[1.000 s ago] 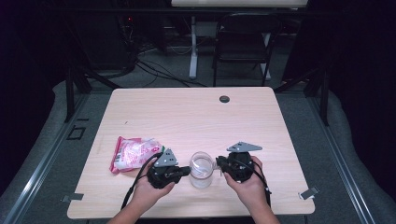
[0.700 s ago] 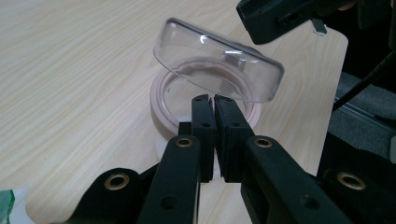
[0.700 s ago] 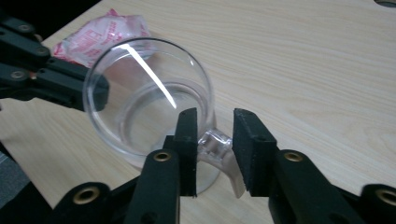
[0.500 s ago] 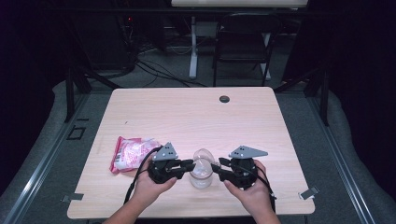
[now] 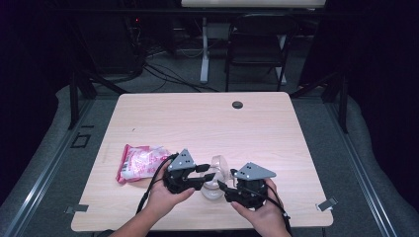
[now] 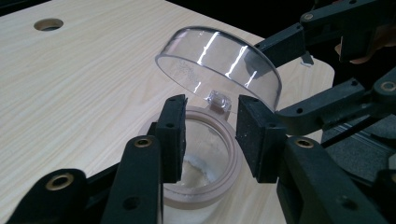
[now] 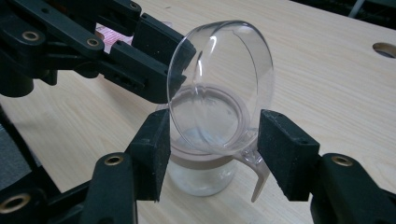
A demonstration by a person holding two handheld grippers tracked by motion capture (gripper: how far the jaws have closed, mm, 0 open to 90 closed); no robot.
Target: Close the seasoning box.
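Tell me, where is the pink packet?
In the high view the pink packet lies flat on the table, near its front left part, just left of the left gripper and the clear jar.

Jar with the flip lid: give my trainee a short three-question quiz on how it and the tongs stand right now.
1. True or false: the clear lid of the jar is flipped up on its hinge.
2. What lies on the table to the left of the left tongs? A) a pink packet B) a spoon C) a cup
3. Do the pads of the right tongs press on the jar, or stand clear at either side of it?

Key: 1. True. 2. A, the pink packet. 3. They stand clear at either side of it; the jaws have just been opening.
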